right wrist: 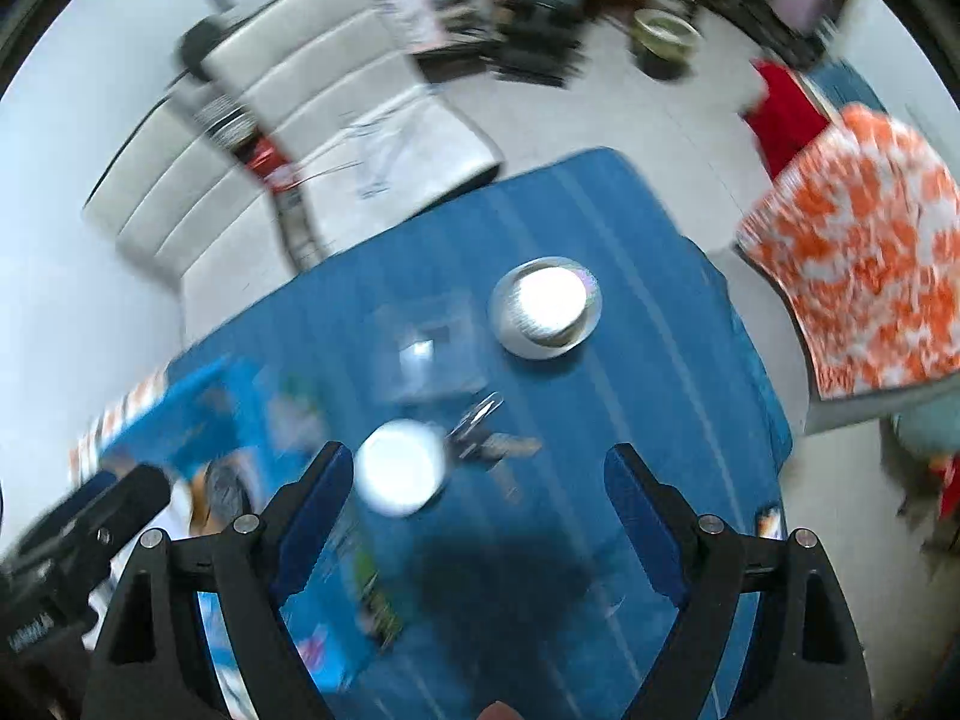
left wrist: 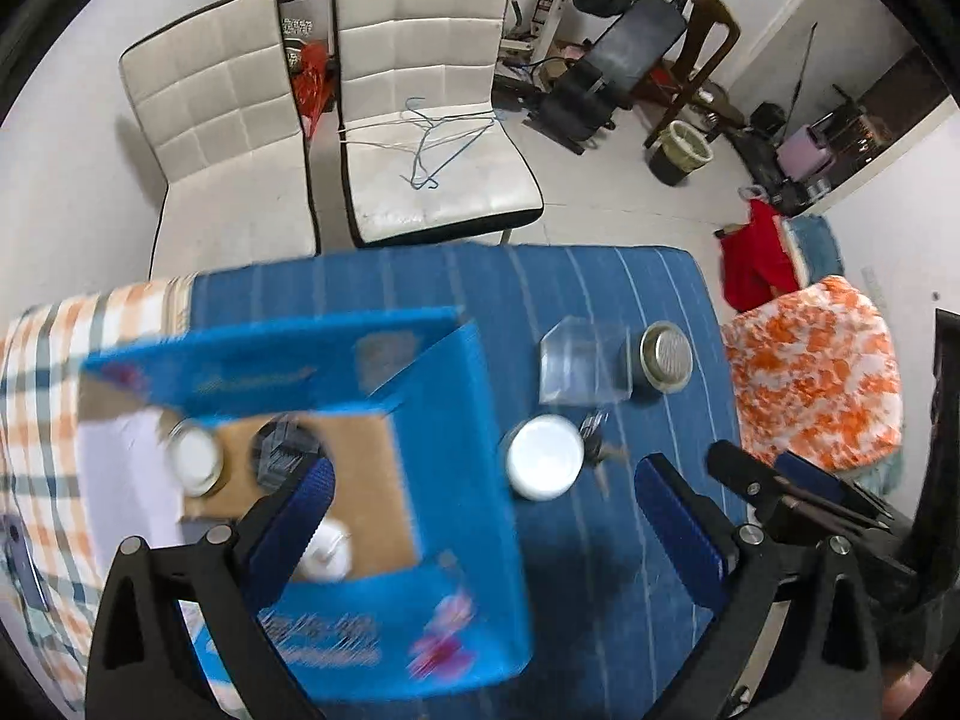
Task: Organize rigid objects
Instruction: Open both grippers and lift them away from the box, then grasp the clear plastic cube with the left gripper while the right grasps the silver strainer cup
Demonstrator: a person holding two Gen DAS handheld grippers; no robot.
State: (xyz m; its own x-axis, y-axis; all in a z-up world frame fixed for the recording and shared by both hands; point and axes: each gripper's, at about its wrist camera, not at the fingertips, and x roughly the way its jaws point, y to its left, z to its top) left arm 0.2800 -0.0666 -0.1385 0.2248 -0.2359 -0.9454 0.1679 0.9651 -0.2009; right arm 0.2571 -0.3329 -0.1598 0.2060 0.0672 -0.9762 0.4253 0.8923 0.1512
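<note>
A: Left wrist view first. Left gripper (left wrist: 483,516) is wide apart, nothing between the blue pads, pointing steeply down over the table.

B: What's under it?

A: Blue cardboard box (left wrist: 432,396), open top, left half of the frame, sitting on the blue striped cloth (left wrist: 600,288). Its left pad overlaps the box opening. Inside the box: a white-lidded jar (left wrist: 195,459) at the far left, a dark grey blurry item (left wrist: 282,450) just beside it, and a white rounded thing (left wrist: 327,552) near the pad. Can't tell what that one is.

B: Outside the box?

A: White round lid container (left wrist: 545,465) just right of the box wall, keys (left wrist: 600,444) touching or just beside it. Farther back a clear plastic cube (left wrist: 585,369), and a metal tin (left wrist: 666,357) to its right.

B: Right gripper?

A: Right wrist view, heavy blur. Right gripper (right wrist: 480,480) also spread wide, empty. The white round container (right wrist: 401,468) sits just beside its left pad, not between the pads. Keys (right wrist: 486,438) beyond it, the clear cube (right wrist: 429,354) farther, the metal tin (right wrist: 545,306) far right of that.

B: Box in that view?

A: Yes, lower left (right wrist: 240,414), smeared. Left gripper's black body (right wrist: 90,522) shows at the left edge.

B: Background?

A: Two white chairs (left wrist: 420,102) beyond the table, hangers (left wrist: 432,144) on the right one, orange-white cloth (left wrist: 816,372) at right.
</note>
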